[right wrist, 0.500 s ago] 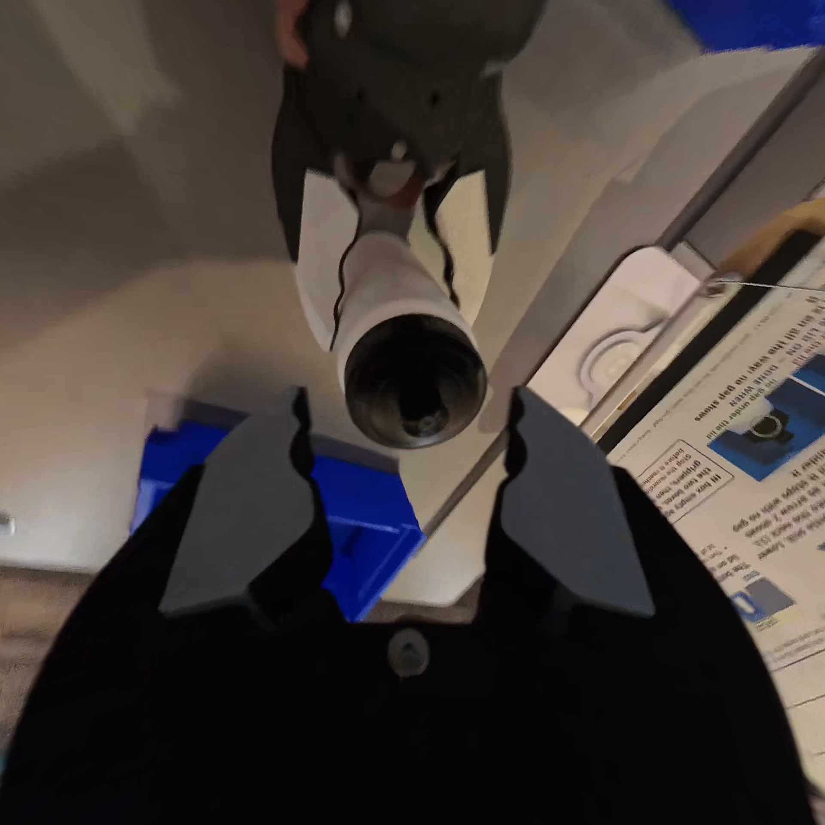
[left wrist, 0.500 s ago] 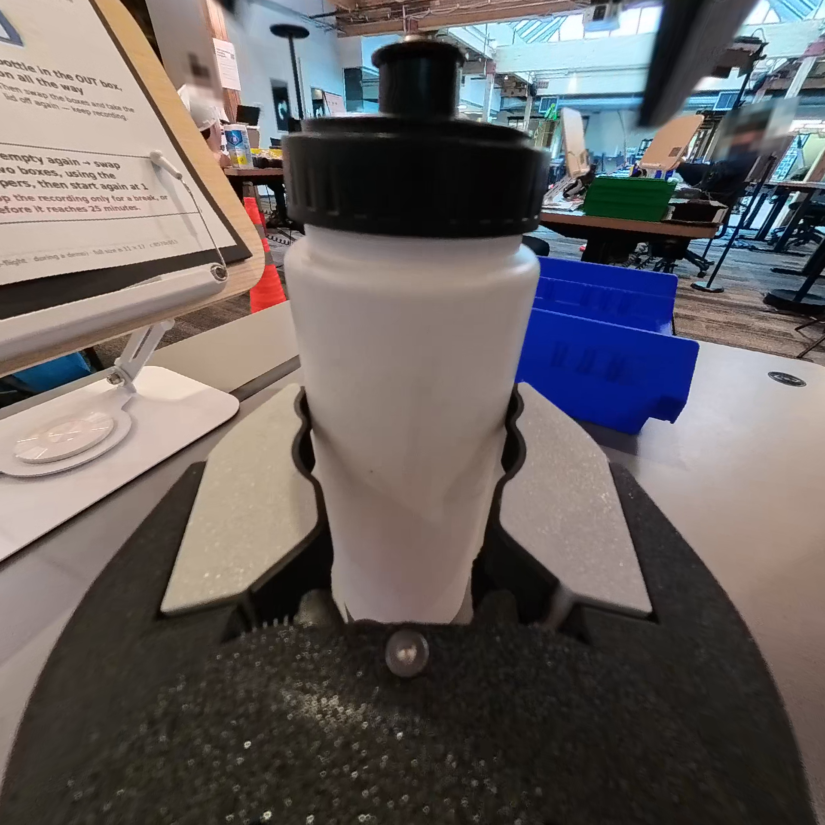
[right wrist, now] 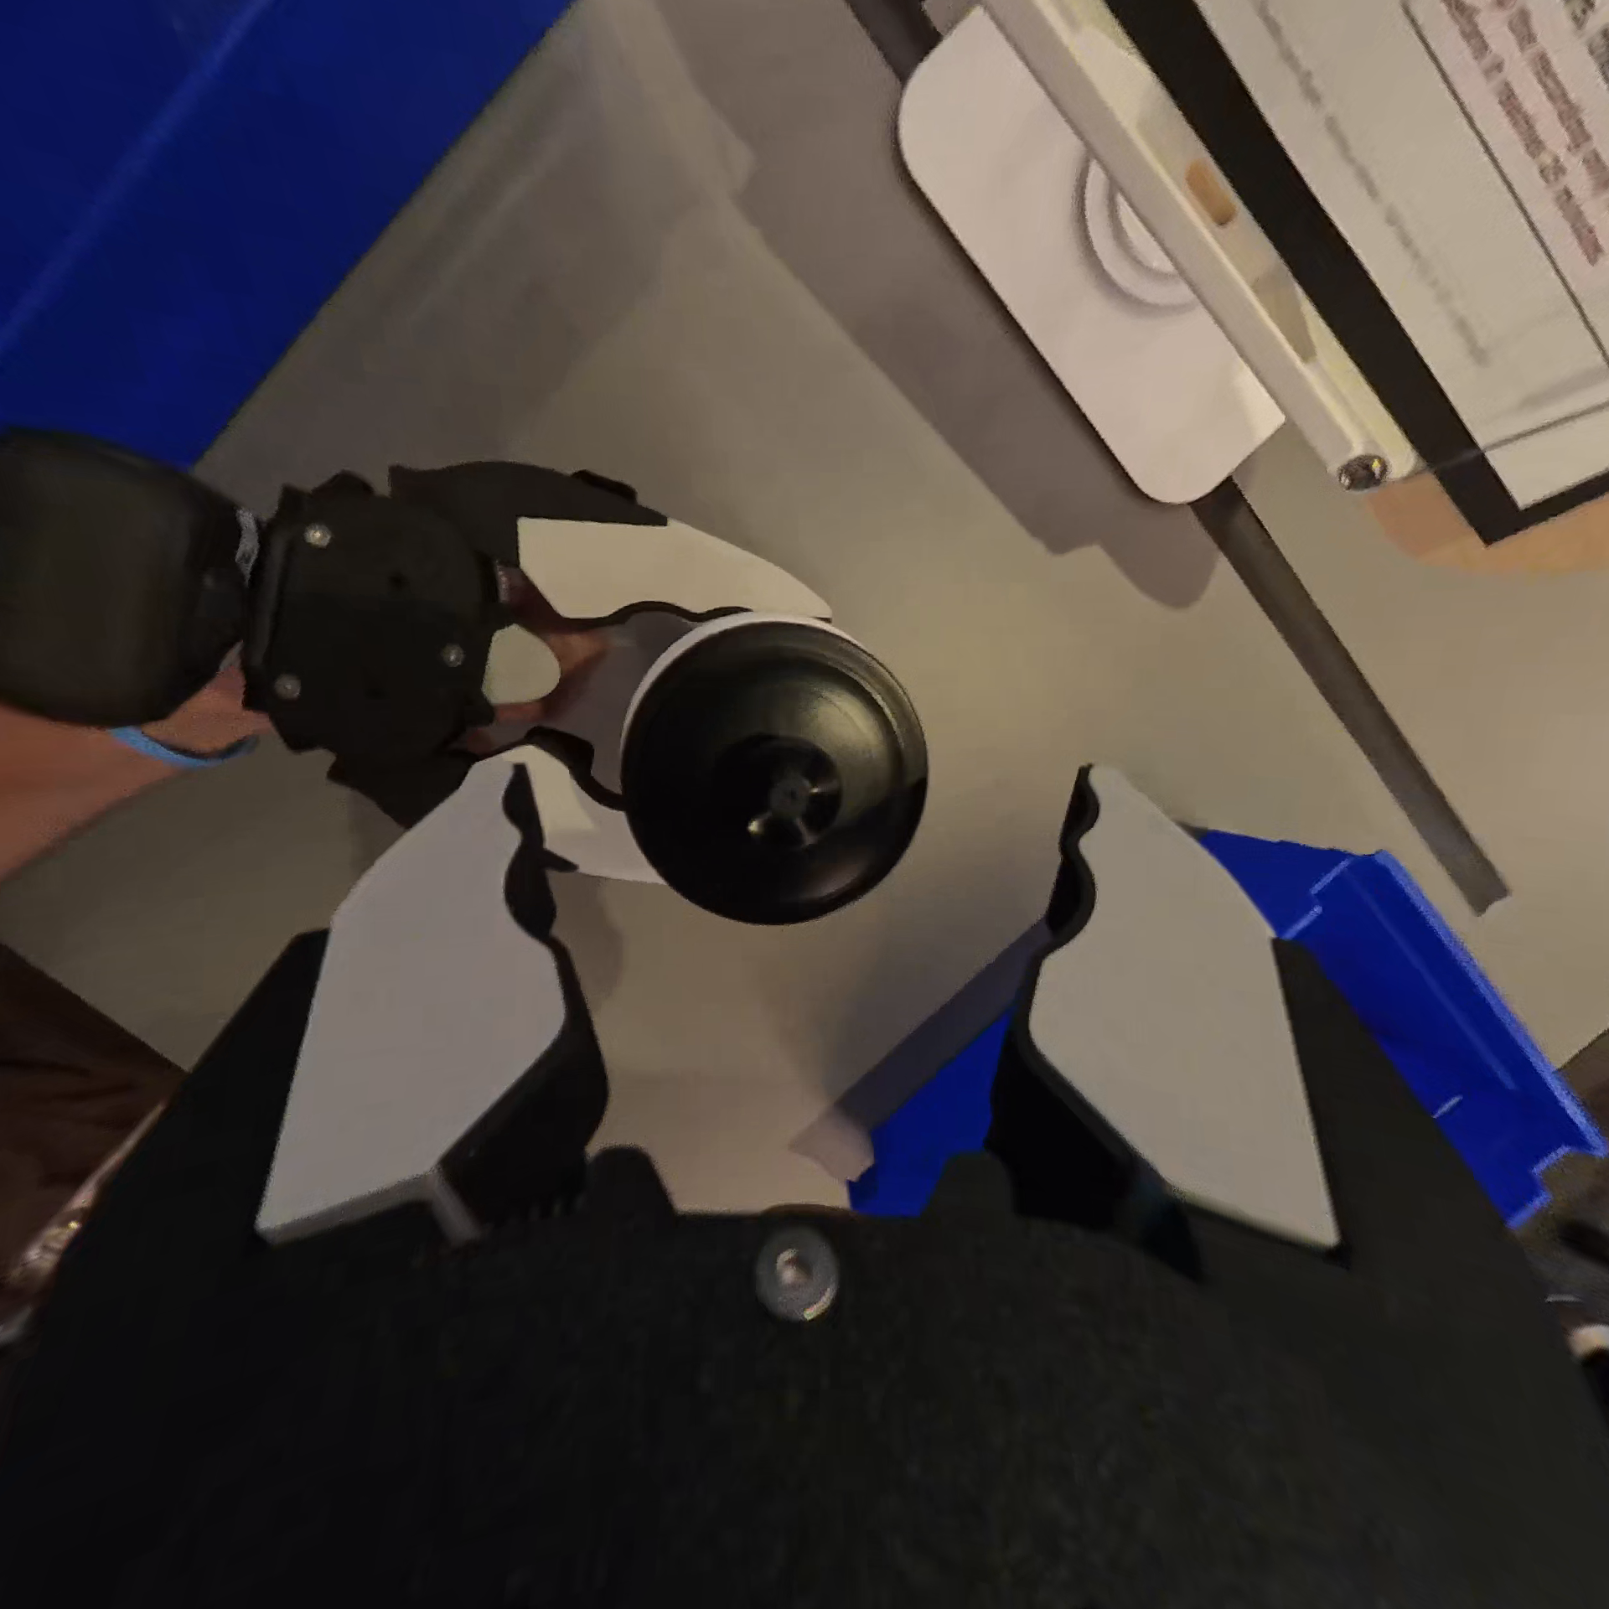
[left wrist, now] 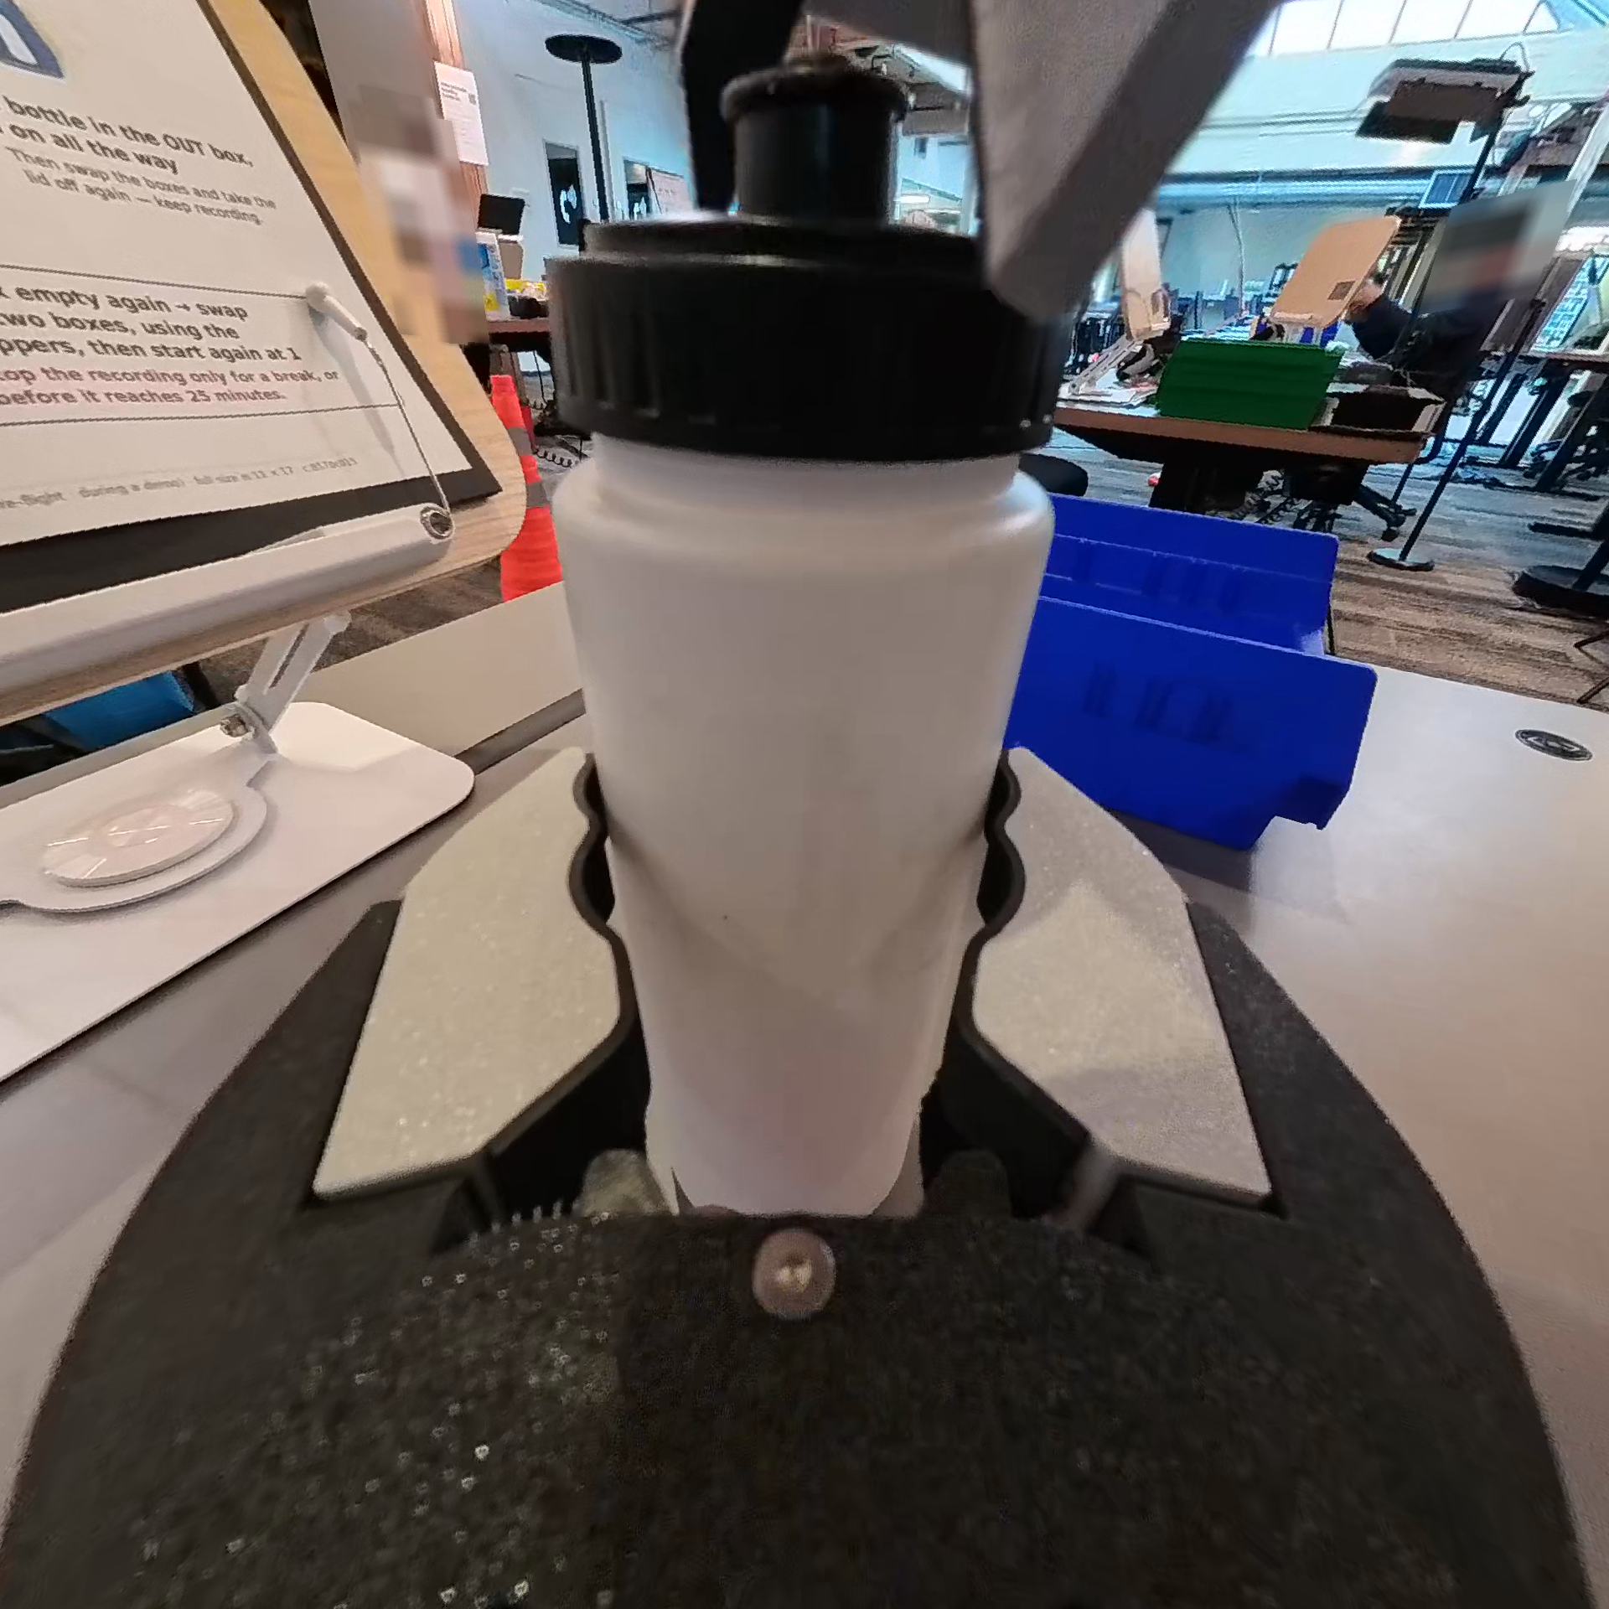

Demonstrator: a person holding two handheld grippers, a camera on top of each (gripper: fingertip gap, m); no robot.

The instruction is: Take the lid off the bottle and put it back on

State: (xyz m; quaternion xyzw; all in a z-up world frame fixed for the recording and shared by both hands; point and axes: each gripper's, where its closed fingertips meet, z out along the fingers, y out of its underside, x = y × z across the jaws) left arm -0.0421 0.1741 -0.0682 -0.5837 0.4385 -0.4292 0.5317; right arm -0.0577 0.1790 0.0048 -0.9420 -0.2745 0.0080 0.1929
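My left gripper [left wrist: 797,836] is shut on a white bottle [left wrist: 801,740] and holds it upright by its lower body. The black lid [left wrist: 805,339] with its spout sits on the bottle. From above, the right wrist view shows the lid [right wrist: 775,770], the bottle [right wrist: 601,836] and the left gripper [right wrist: 609,696] clamped on it. My right gripper [right wrist: 797,840] is wide open and empty, hovering just above the lid with a gap on both sides. Its grey fingers [left wrist: 1071,131] show blurred beside the spout in the left wrist view.
A blue bin [left wrist: 1193,688] stands on the grey table [left wrist: 1437,871] behind and right of the bottle; blue bins [right wrist: 1393,984] [right wrist: 174,174] also show from above. A sheet on a white stand [left wrist: 218,348] [right wrist: 1088,287] is at the left.
My right gripper has opened wider, turned, and come down close over the lid. The left gripper and bottle have not moved.
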